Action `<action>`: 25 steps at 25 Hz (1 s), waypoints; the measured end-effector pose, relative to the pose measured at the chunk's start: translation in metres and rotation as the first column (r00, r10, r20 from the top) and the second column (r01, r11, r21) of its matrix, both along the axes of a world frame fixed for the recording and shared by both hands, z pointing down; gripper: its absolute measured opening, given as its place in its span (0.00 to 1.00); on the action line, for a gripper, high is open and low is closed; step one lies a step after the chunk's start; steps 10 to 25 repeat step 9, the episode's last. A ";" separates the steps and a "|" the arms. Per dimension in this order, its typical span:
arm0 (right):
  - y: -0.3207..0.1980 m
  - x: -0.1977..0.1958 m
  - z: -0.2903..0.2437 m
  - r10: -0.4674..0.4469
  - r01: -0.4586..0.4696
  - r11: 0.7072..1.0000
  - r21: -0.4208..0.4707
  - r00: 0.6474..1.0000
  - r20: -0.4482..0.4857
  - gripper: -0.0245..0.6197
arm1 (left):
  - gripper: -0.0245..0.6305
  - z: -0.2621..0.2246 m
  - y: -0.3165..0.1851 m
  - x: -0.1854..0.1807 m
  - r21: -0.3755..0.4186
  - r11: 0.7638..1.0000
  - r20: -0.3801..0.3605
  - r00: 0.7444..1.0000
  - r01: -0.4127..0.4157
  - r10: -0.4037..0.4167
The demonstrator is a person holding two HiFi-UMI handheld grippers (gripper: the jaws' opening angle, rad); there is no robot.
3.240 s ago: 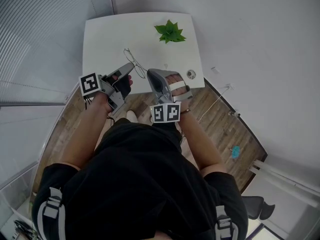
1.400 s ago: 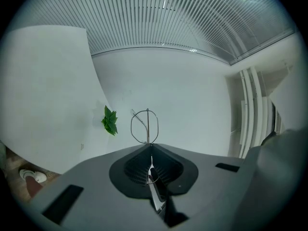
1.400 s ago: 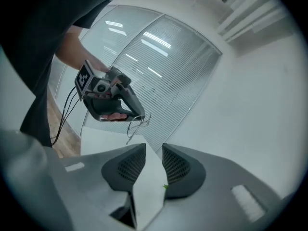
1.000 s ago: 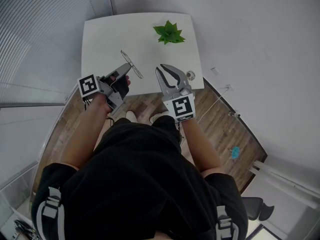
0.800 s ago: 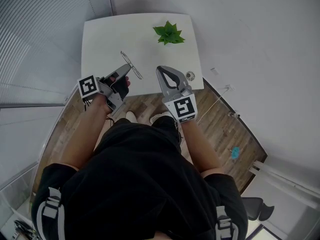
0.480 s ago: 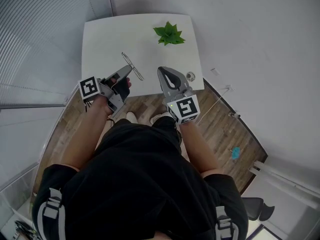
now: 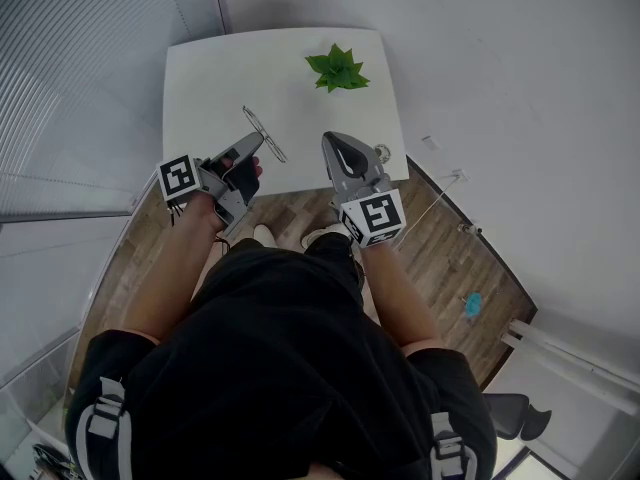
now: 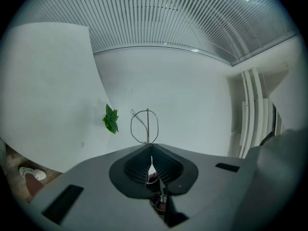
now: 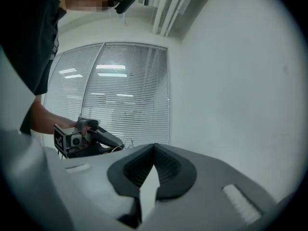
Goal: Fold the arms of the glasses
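Thin wire-framed glasses (image 7: 265, 135) hang over the white table (image 7: 210, 78), with my left gripper (image 7: 257, 140) shut on their near end. In the left gripper view one round lens rim (image 8: 144, 126) stands just past the closed jaws of the left gripper (image 8: 147, 146), and a straight wire crosses it. My right gripper (image 7: 335, 140) is shut and holds nothing; it hovers to the right of the glasses, apart from them. From the right gripper view, the right gripper (image 9: 154, 145) shows closed jaws, with the left gripper (image 9: 115, 146) and the glasses' wire (image 9: 126, 142) off to the left.
A small green plant (image 7: 338, 66) stands near the table's far right. A round metal fitting (image 7: 382, 152) sits by the table's right front corner. Wooden floor (image 7: 450, 258) and the person's shoes (image 7: 262, 234) lie below the table's front edge. Window blinds (image 9: 125, 95) fill the left wall.
The right gripper's jaws have closed from open and it has rolled, its marker cube now facing up. The glasses, spread wide earlier, now look narrow. The left gripper has stayed put.
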State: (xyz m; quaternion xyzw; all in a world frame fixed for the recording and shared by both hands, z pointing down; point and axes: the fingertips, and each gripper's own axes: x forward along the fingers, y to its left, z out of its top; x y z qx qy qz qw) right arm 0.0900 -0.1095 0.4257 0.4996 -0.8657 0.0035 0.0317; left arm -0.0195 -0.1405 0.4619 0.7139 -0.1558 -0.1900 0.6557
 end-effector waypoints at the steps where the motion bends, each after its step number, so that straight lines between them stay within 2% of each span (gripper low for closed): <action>1: -0.001 0.000 0.000 0.001 -0.001 1.000 0.000 1.000 0.000 0.05 | 0.06 0.000 -0.001 0.000 -0.001 1.000 0.000 1.000 -0.001 0.001; 25: -0.010 0.002 0.002 0.002 -0.002 1.000 0.000 1.000 -0.007 0.05 | 0.06 0.003 -0.010 0.004 0.001 1.000 0.001 1.000 -0.013 0.013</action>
